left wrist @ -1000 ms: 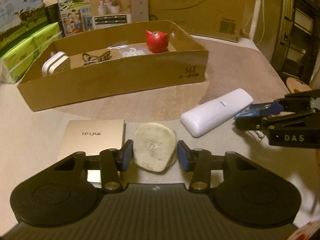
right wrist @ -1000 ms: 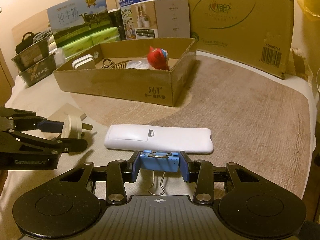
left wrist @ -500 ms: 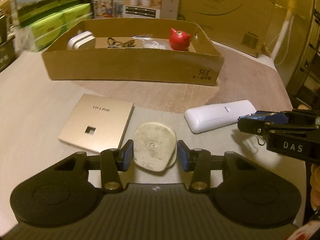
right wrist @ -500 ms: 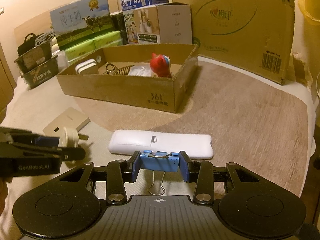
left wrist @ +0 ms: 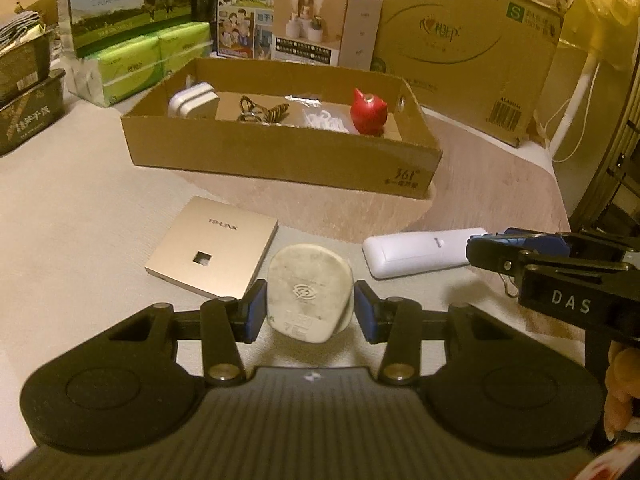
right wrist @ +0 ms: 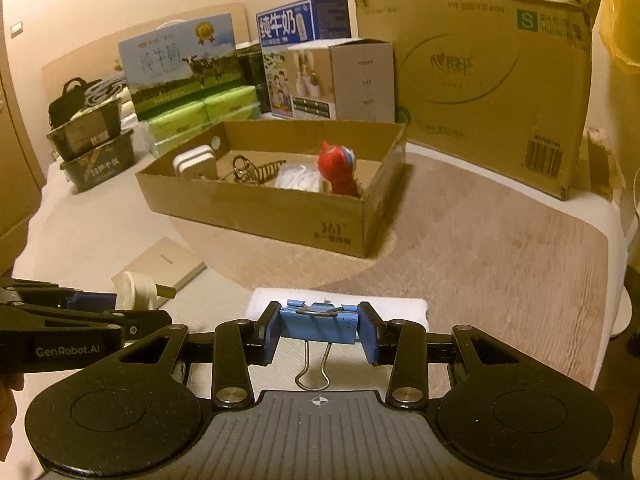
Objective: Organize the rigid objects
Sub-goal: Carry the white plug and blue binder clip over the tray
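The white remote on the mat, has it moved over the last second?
No. The white remote lies on the mat between the gold panel and wood-grain area, as before; only the cameras shifted.

My left gripper point(left wrist: 310, 311): matt black plastic, blue rubbery pads, on a scuffed off-white plastic plug point(left wrist: 308, 294). Right gripper point(right wrist: 319, 332) on a blue painted-metal binder clip point(right wrist: 318, 324), wire handles bare steel. Cardboard box point(left wrist: 280, 156) matt brown; remote point(left wrist: 420, 250) smooth white plastic; TP-LINK panel point(left wrist: 212, 246) satin gold.
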